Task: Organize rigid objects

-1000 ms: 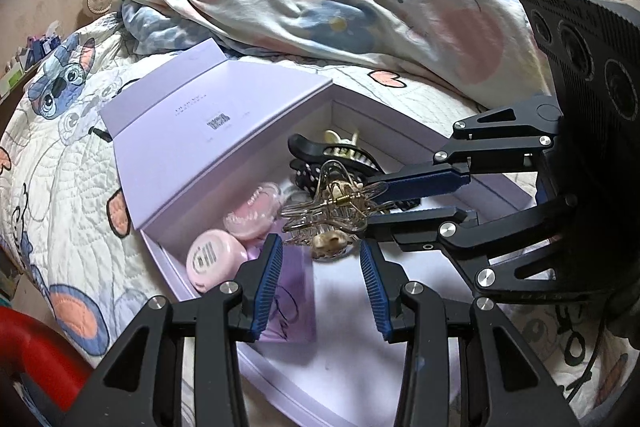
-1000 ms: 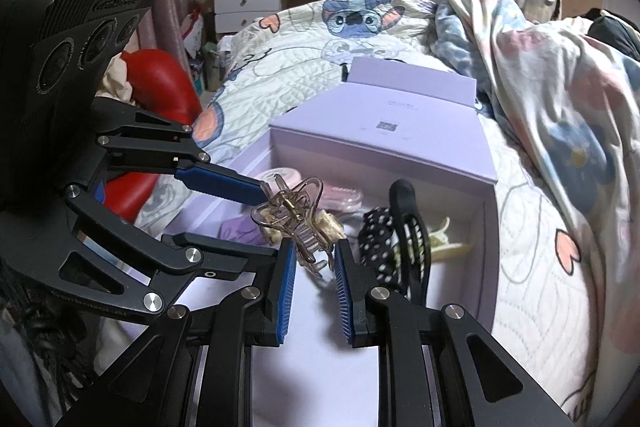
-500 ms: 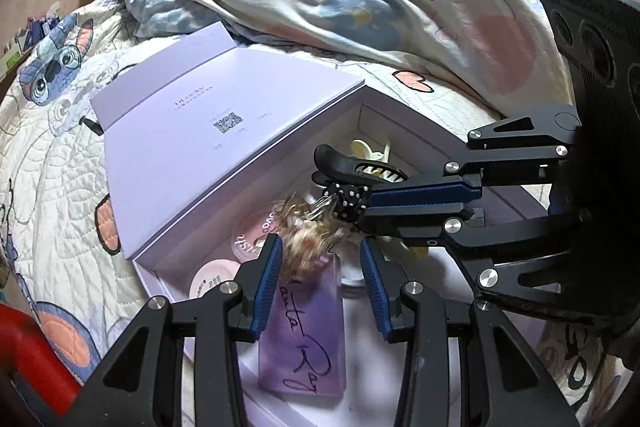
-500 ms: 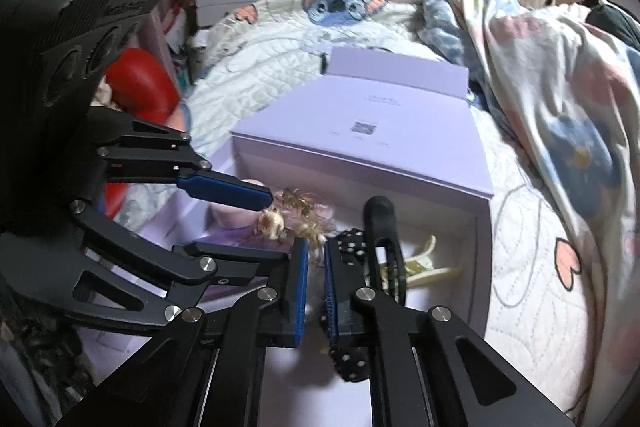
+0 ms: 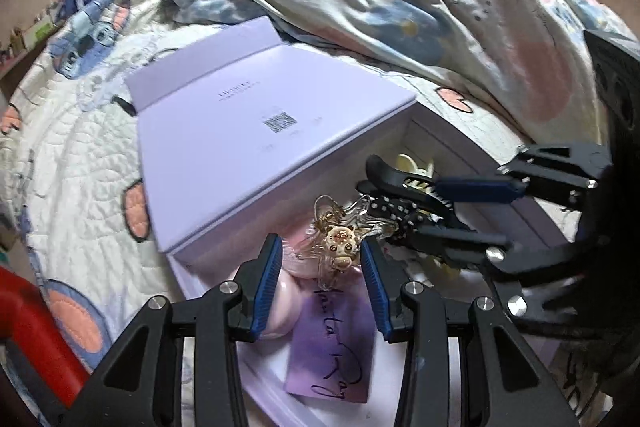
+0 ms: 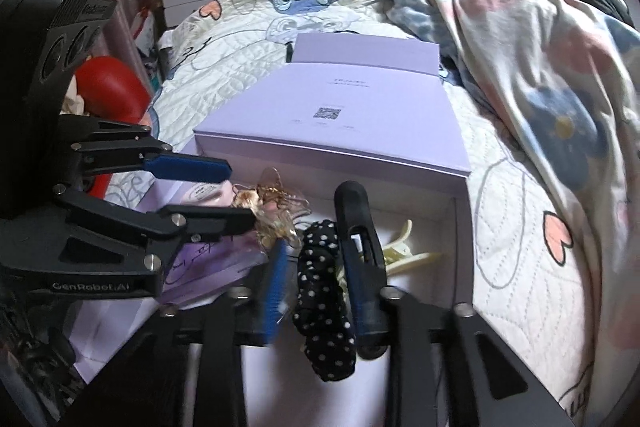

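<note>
Since the clip (image 5: pixel 340 247) sits in the box (image 6: pixel 462 227) on pink cases (image 5: pixel 288 303) | right gripper (image 6: pixel 316 239) opening, clip outside its jaws | left gripper (image 5: pixel 320 241) agape, looks empty | clip's light, stiff, snaggy, kinda fragile, so I'd grab the hinge wings

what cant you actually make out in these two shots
- Lavender box: its near part is hidden by the left tongs in the left wrist view.
- Print beside the QR code on the box lid: too small to read in either view.
- Yellow hair claw: mostly hidden behind the black hair clip in the right wrist view.
- Right tongs, jaws opening: the left pad is motion-blurred; contact with the polka-dot scrunchie is unclear.
</note>
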A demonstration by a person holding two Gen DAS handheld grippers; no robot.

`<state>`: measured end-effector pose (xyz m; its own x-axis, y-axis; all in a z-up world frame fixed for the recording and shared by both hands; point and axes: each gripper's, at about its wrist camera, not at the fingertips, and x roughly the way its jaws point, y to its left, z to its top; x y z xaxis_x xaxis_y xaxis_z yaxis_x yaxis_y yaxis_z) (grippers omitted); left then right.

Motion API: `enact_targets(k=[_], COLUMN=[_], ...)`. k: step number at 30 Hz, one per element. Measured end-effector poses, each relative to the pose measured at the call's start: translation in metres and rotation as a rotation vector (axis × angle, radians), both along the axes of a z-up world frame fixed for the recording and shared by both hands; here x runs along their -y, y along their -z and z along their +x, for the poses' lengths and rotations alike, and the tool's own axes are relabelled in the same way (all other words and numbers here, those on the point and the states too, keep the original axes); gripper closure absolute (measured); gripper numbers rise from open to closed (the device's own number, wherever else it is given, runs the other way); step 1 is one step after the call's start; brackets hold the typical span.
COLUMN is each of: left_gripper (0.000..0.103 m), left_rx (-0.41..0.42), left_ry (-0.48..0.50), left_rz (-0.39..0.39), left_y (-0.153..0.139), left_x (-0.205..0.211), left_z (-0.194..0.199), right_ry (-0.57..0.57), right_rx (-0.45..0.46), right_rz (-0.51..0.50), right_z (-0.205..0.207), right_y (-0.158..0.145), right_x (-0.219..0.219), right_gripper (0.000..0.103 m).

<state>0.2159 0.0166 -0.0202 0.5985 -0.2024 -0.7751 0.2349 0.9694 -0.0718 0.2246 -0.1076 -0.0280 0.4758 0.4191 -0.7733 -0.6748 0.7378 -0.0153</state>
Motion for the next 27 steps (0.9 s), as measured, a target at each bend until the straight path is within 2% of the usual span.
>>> enact_targets(k=[1,3,5,8,13,14,16,18,19,24,26,27], left_gripper=[0.063,0.063,0.063,0.063,0.062,0.060,0.046,0.036,0.033,0.031,0.024,0.016], left_rx=[0.007,0.001,-0.015,-0.015,-0.004,-0.001,0.007,0.022,0.026,0.045,0.050,0.057], left_ry=[-0.008,-0.018,-0.037,-0.056,-0.072,-0.075,-0.080,-0.087,-0.088,-0.105,-0.108,-0.109], left_rz=[0.022,0.032,0.027,0.029,0.048,0.052,0.056,0.056,0.055,0.057,0.048,0.042], left_y=[-0.002,-0.003,-0.004,-0.008,-0.016,-0.019,-0.022,-0.027,-0.029,-0.042,-0.047,-0.050], left_x=[0.001,0.000,-0.003,-0.006,-0.003,-0.003,-0.003,-0.004,-0.004,-0.005,-0.006,-0.006], left_z=[-0.001,-0.001,-0.001,-0.006,-0.016,-0.018,-0.023,-0.028,-0.030,-0.040,-0.046,-0.049], right_ry=[0.011,0.025,0.039,0.070,0.115,0.123,0.133,0.147,0.152,0.189,0.204,0.212], right_rx=[0.010,0.024,0.033,0.045,0.084,0.085,0.086,0.094,0.099,0.127,0.145,0.151], right_rz=[-0.004,-0.009,-0.008,-0.017,-0.039,-0.035,-0.026,-0.021,-0.020,-0.016,-0.006,-0.005], right_z=[-0.002,-0.004,-0.007,-0.011,-0.020,-0.022,-0.026,-0.030,-0.032,-0.044,-0.049,-0.051], right_y=[-0.002,-0.006,-0.010,-0.016,-0.025,-0.027,-0.030,-0.034,-0.037,-0.049,-0.055,-0.058], right_x=[0.001,0.003,0.005,0.009,0.016,0.018,0.021,0.023,0.024,0.031,0.034,0.035], right_gripper=[0.058,0.044,0.043,0.029,0.026,0.025,0.024,0.023,0.022,0.018,0.015,0.011])
